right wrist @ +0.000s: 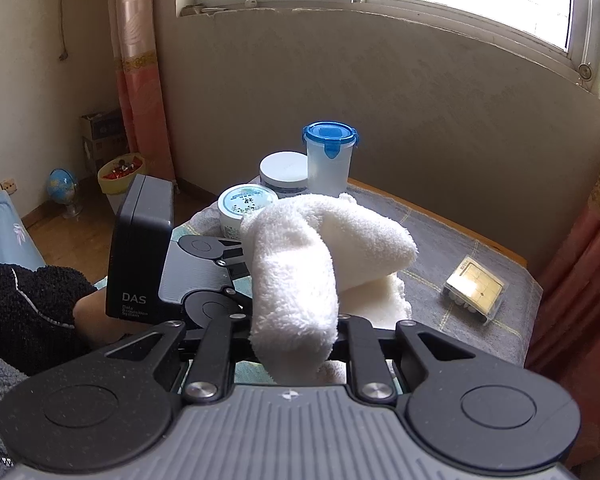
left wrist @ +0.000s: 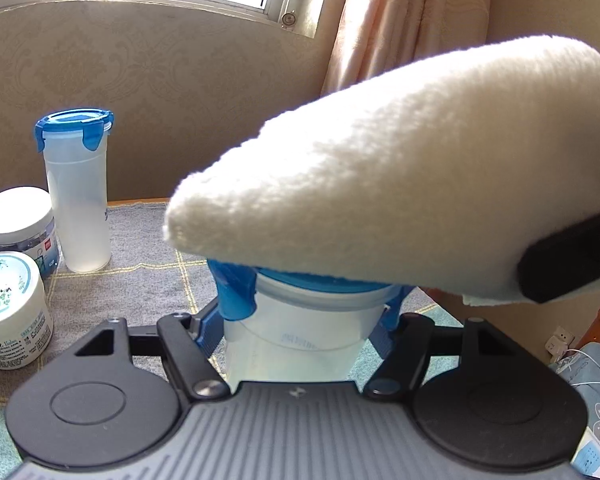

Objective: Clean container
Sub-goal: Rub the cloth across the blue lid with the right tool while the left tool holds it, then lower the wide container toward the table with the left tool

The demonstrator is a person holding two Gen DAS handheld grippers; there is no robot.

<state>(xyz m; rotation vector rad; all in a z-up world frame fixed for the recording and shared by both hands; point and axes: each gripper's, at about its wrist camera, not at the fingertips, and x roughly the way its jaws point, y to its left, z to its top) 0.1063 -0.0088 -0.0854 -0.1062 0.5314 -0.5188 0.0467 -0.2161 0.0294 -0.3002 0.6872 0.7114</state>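
In the left wrist view, my left gripper (left wrist: 312,314) is shut on a translucent plastic container (left wrist: 296,340) with a blue clip lid (left wrist: 236,292); its blue fingers (left wrist: 210,326) press the container's sides just under the lid. A folded white towel (left wrist: 400,168) lies across the lid and hides most of it. My right gripper (right wrist: 296,344) is shut on that towel (right wrist: 296,276), whose folds cover the fingertips and the container below. One black right finger (left wrist: 572,256) shows at the towel's right end.
On the grey checked cloth (left wrist: 148,248) at the back left stand a tall blue-lidded container (left wrist: 76,188), a white-lidded jar (left wrist: 18,220) and a white tub (left wrist: 10,308). A clear box of yellow pieces (right wrist: 476,288) lies right. A person's dark sleeve (right wrist: 20,304) is at the left.
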